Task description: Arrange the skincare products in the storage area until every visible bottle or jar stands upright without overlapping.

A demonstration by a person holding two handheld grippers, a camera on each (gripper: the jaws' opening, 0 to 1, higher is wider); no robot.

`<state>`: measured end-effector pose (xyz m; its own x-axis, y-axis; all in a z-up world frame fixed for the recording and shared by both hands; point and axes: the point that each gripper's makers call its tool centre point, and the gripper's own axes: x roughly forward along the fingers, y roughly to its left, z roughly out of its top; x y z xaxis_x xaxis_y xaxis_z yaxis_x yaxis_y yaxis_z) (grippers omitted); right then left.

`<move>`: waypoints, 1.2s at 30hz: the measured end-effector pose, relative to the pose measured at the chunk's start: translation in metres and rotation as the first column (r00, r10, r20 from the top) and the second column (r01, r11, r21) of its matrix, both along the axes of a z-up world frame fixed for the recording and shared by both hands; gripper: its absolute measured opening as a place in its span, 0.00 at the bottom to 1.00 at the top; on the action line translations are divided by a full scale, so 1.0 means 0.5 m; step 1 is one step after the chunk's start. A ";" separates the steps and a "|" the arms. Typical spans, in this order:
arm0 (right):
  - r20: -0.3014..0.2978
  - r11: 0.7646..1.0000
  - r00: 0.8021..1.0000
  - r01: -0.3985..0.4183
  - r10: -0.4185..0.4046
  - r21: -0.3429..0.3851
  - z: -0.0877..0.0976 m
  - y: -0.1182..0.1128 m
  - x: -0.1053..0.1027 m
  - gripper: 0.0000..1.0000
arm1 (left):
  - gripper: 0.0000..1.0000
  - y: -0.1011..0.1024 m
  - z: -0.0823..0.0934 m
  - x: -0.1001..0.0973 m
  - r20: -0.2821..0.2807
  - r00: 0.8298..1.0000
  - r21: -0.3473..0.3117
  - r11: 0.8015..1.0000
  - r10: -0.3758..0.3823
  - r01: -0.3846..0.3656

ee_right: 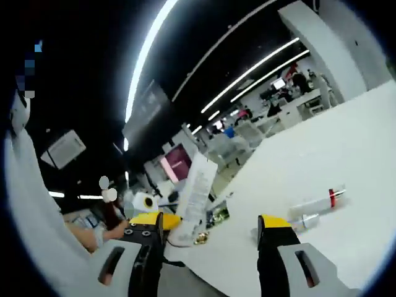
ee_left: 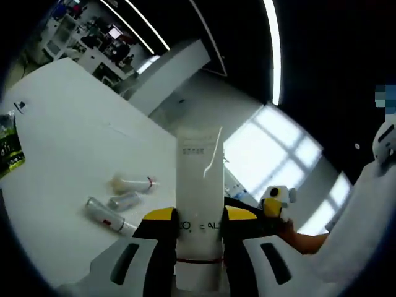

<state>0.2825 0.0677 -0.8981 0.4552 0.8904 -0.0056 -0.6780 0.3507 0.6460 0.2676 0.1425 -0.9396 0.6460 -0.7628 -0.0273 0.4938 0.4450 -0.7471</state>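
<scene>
A: What does the left gripper (ee_left: 199,224) hold?

B: A white tube (ee_left: 199,185). The two yellow-tipped jaws press on its sides near the lower end, and the flat crimped end points away from the camera, above the white table (ee_left: 74,136).

A: And the right gripper (ee_right: 213,226)?

B: Its jaws stand wide apart with nothing between them. In the right gripper view the same white tube is seen to the left, beside the left jaw, in the other gripper.

A: Where are the other products?

B: Three lie on their sides on the table. In the left gripper view, a clear bottle with a red band (ee_left: 133,184), a small grey bottle (ee_left: 124,201) just beside it, and a silver bottle (ee_left: 106,215) nearest the gripper. A green packet (ee_left: 9,145) lies at the far left edge.
</scene>
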 end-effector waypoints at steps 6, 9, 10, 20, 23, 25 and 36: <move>-0.046 0.993 0.994 -0.092 0.096 0.081 0.029 0.029 -0.010 0.71 | 0.23 -0.041 0.033 -0.028 0.029 0.997 -0.095 0.993 -0.074 0.077; -0.051 0.983 0.986 -0.153 0.159 0.101 0.035 0.052 -0.026 0.72 | 0.23 -0.065 0.044 -0.041 0.037 0.991 -0.124 0.983 -0.130 0.134; -0.050 0.979 0.983 -0.172 0.178 0.107 0.038 0.057 -0.032 0.73 | 0.23 -0.075 0.048 -0.045 0.046 0.988 -0.122 0.981 -0.147 0.152; -0.037 0.957 0.966 -0.246 0.254 0.155 0.052 0.068 -0.051 0.51 | 0.23 -0.135 0.059 -0.078 0.082 0.960 -0.121 0.953 -0.268 0.277; -0.031 0.958 0.965 -0.253 0.259 0.134 0.042 0.067 -0.053 0.39 | 0.23 -0.152 0.058 -0.090 0.093 0.950 -0.105 0.946 -0.297 0.306; -0.041 0.952 0.963 -0.257 0.267 0.167 0.045 0.067 -0.054 0.39 | 0.23 -0.154 0.058 -0.093 0.091 0.949 -0.118 0.943 -0.301 0.310; -0.071 0.943 0.953 -0.277 0.294 0.182 0.049 0.086 -0.056 0.37 | 0.24 -0.160 0.060 -0.096 0.083 0.944 -0.124 0.936 -0.320 0.328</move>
